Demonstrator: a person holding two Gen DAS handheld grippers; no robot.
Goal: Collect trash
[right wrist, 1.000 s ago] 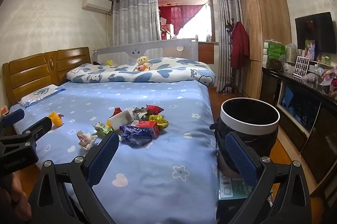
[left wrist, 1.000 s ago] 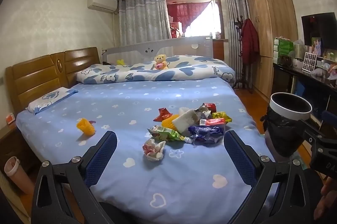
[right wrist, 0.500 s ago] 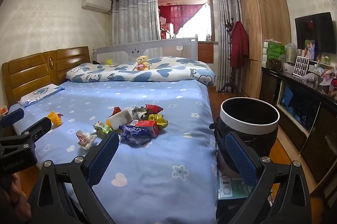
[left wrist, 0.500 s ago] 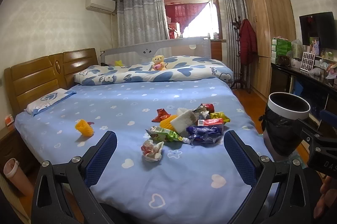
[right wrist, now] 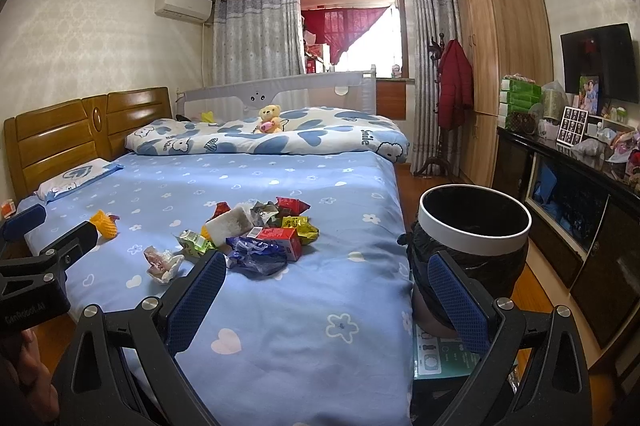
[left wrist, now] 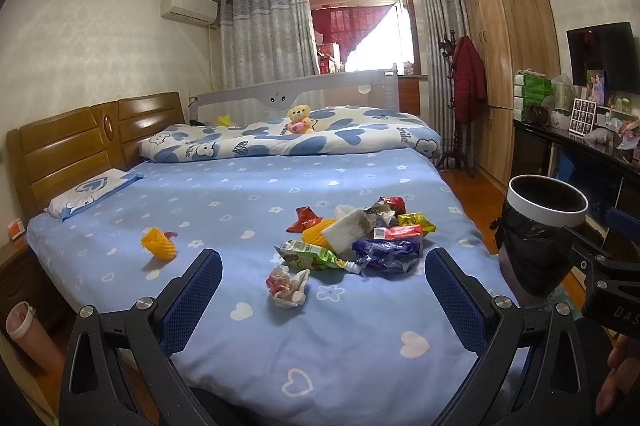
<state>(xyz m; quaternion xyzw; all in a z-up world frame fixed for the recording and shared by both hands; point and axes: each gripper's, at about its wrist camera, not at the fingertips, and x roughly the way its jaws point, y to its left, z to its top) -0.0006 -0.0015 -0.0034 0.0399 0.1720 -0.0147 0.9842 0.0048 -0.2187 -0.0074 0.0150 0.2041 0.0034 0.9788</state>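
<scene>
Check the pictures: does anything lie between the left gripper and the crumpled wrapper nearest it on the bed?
Nothing visible does. The left gripper is open, and only bare bed sheet lies between it and the crumpled wrapper.

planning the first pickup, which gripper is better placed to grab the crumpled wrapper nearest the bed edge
Left, probably. The crumpled wrapper lies between the left gripper's open jaws, straight ahead. The right gripper faces further right, nearer the trash bin.

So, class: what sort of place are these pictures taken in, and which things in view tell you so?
Most likely a lived-in home bedroom. A large bed with a wooden headboard and a folded quilt fills it, and a tall wardrobe stands by the curtained window.
</scene>
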